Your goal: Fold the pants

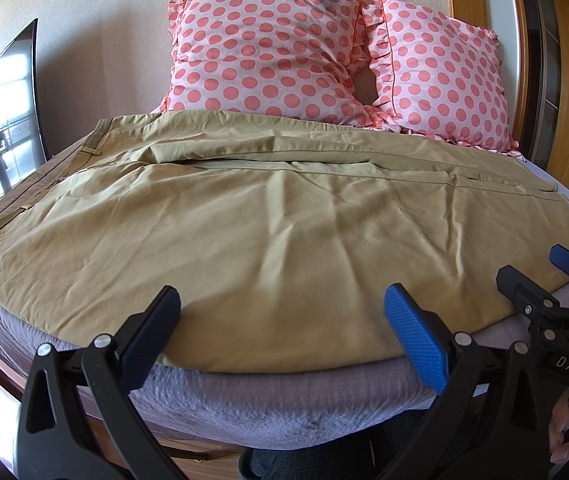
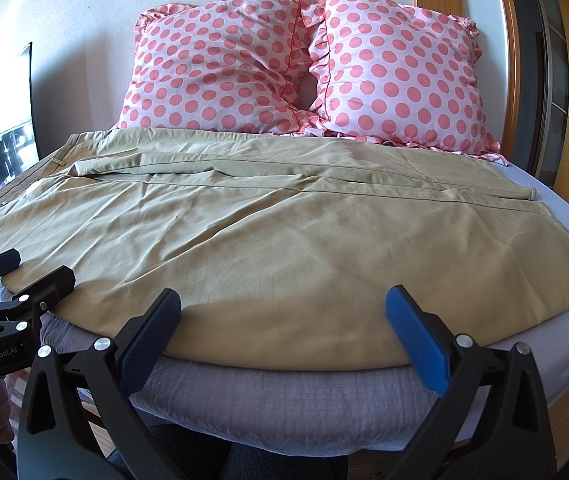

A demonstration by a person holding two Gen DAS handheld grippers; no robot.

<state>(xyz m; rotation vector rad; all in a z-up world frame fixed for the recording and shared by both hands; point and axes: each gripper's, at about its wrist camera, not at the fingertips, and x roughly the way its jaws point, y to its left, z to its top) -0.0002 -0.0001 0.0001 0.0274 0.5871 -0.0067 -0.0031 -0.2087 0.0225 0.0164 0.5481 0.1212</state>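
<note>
Tan pants [image 1: 268, 216] lie flat across bed [image 1: 268, 404], waistband to the left. Left gripper [image 1: 282, 320] & right gripper [image 2: 283, 320] both w/ jaws spread wide, holding nothing, at near hem.

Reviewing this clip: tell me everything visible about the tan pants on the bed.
The tan pants lie spread flat across the grey-lilac bed cover, lengthwise left to right: waistband with belt loops at left, leg hems at right. One leg lies nearer the camera, the other toward the polka-dot pillows. The fabric looks like thin woven cotton, lightly wrinkled. The near edge reaches the bed's front edge. Both tools hang open beside that edge, gripping nothing.
</note>
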